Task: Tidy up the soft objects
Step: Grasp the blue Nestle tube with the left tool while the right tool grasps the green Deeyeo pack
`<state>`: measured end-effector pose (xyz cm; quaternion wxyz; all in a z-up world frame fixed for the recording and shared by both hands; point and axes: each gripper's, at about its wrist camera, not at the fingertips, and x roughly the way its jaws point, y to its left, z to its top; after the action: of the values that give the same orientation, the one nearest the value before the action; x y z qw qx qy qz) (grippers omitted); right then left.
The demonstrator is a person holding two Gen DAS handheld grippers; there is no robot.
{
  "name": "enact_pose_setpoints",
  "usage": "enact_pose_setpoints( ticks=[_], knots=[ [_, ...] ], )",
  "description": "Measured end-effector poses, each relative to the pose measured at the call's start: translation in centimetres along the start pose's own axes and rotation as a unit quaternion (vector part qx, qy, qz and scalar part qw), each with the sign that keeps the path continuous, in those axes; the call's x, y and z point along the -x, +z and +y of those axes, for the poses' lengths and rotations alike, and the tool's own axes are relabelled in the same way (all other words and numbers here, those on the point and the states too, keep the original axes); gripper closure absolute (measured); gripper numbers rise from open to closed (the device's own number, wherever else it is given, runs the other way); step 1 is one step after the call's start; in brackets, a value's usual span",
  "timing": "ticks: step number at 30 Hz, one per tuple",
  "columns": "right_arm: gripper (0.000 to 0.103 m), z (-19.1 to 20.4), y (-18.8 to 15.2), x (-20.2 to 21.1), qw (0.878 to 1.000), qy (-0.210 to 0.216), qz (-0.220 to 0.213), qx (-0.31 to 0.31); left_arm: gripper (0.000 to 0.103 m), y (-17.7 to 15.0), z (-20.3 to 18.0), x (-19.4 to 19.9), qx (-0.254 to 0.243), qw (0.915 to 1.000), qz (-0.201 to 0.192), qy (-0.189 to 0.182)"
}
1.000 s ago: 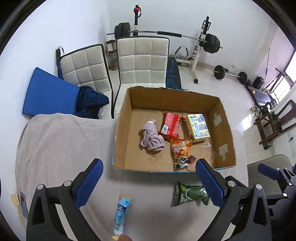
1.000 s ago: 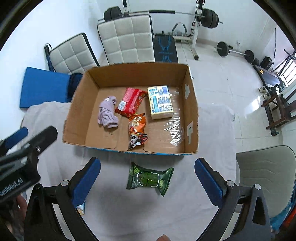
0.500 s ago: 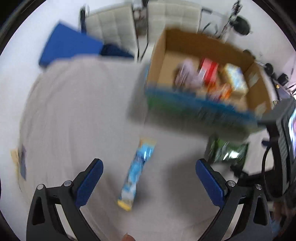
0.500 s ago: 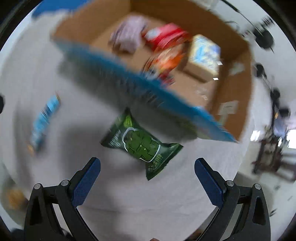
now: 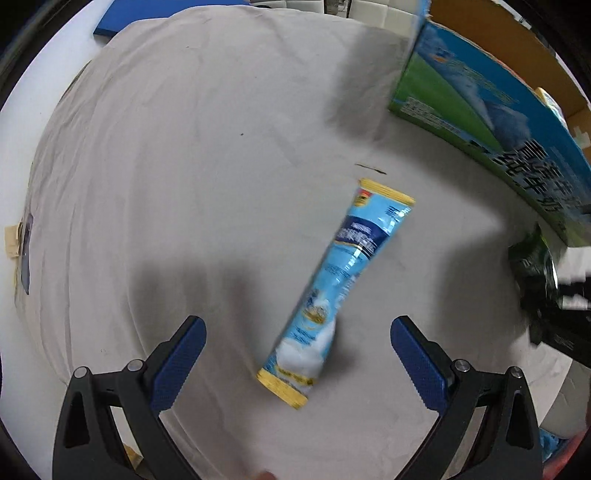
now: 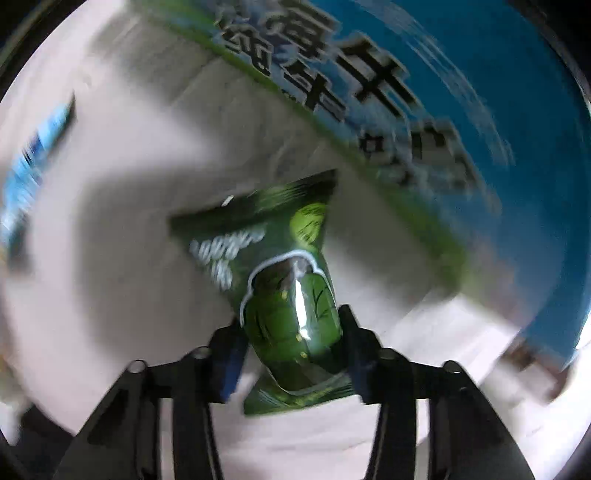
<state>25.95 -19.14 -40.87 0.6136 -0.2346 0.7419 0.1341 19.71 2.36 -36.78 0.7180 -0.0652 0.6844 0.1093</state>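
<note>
We see a grey cloth [image 5: 192, 155] spread over the table, creased in long folds, with a small dark speck and a thin dark streak on it. At its left edge a strip of tan tape [image 5: 11, 242] sticks out beside a dark patch. Past the far edge lies a blue mat [image 5: 155, 9], partly cut off by the frame, and a chair [image 5: 373, 11] shows pale quilted squares.

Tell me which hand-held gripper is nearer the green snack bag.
Right. The right hand-held gripper is closed on the green snack bag; the left hand-held gripper hangs open over the blue sachet, off to the bag's side.
</note>
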Motion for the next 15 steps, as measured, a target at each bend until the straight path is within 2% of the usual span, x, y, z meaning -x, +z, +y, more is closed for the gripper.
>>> enact_pose_setpoints(
  ticks=[2,6,8,11,12,13,15],
  knots=[
    [0.062,-1.2,-0.6,0.1,0.995,0.068,0.028,-0.070,0.000,0.5,-0.4,-0.3,-0.015,0.9999,-0.001,0.004],
    [0.061,-1.9,-1.8,0.4,0.978,0.148,0.037,-0.141,0.000,1.4,-1.4,-1.1,-0.042,0.9991,0.002,-0.010],
    [0.059,-1.9,-2.1,0.0,0.972,0.172,0.031,-0.155,0.001,2.0,-1.9,-2.0,-0.055,0.9983,0.012,-0.016],
    [0.057,-2.1,-2.4,-0.8,0.970,0.168,0.018,-0.177,0.002,2.5,-2.7,-3.4,-0.074,0.9965,0.032,-0.025],
    [0.057,-2.3,-2.5,-1.1,0.968,0.168,0.015,-0.188,0.010,2.5,-2.9,-4.0,-0.080,0.9954,0.042,-0.031],
    [0.057,-2.5,-2.6,-1.3,0.966,0.167,0.011,-0.195,0.027,2.6,-3.1,-4.3,-0.083,0.9948,0.049,-0.033],
    [0.057,-2.8,-3.1,-1.3,0.964,0.166,-0.001,-0.209,0.040,2.2,-3.4,-4.7,-0.091,0.9935,0.058,-0.037]
  ],
)
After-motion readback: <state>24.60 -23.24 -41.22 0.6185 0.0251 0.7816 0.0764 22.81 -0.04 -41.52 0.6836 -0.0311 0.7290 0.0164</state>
